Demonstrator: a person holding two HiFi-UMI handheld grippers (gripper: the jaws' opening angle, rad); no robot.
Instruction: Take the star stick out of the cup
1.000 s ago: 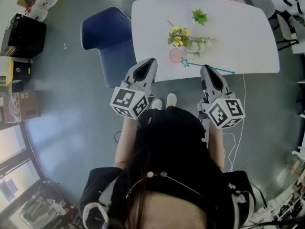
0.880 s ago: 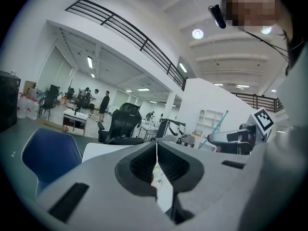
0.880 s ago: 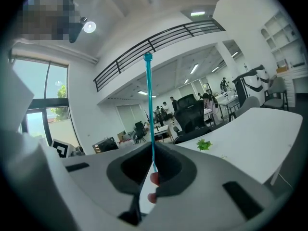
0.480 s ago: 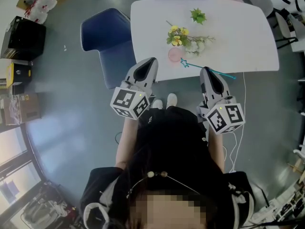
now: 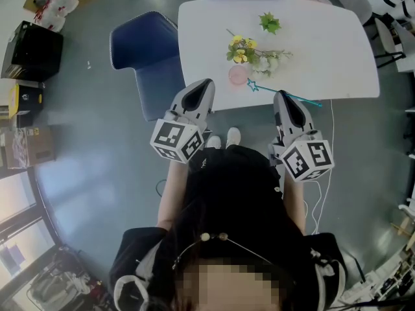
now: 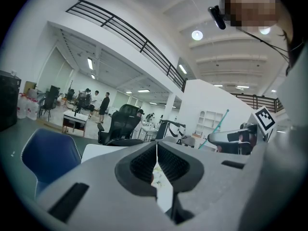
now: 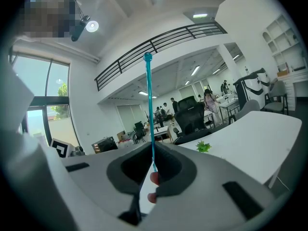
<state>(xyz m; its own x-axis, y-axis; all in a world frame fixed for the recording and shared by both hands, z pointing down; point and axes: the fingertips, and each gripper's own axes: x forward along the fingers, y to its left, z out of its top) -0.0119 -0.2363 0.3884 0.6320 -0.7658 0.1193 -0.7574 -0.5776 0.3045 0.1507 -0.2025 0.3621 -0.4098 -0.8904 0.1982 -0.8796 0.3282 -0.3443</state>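
a: where's the star stick [image 5: 269, 89]?

b: out of the cup [image 5: 238, 74]. the head view shows it slanting over the near edge of the white desk [image 5: 324, 50], star end just beside the pink cup's rim. i cannot tell whether star and cup touch. the other end pokes out past the desk edge to the right.

a: who has it?

b: the right gripper [image 7: 153, 150]. in its own view the jaws are pinched on the thin teal shaft, which rises straight up from between them.

a: and the left gripper [image 6: 156, 153]?

b: its jaws are pressed together with nothing between them. it sits at the desk's near edge, left of the cup and apart from it.

a: anything else on the desk?

b: a spray of yellow and white flowers [image 5: 243, 49] lies right behind the cup, and a small green leafy sprig [image 5: 270, 23] lies farther back. a blue chair [image 5: 139, 47] stands left of the desk.
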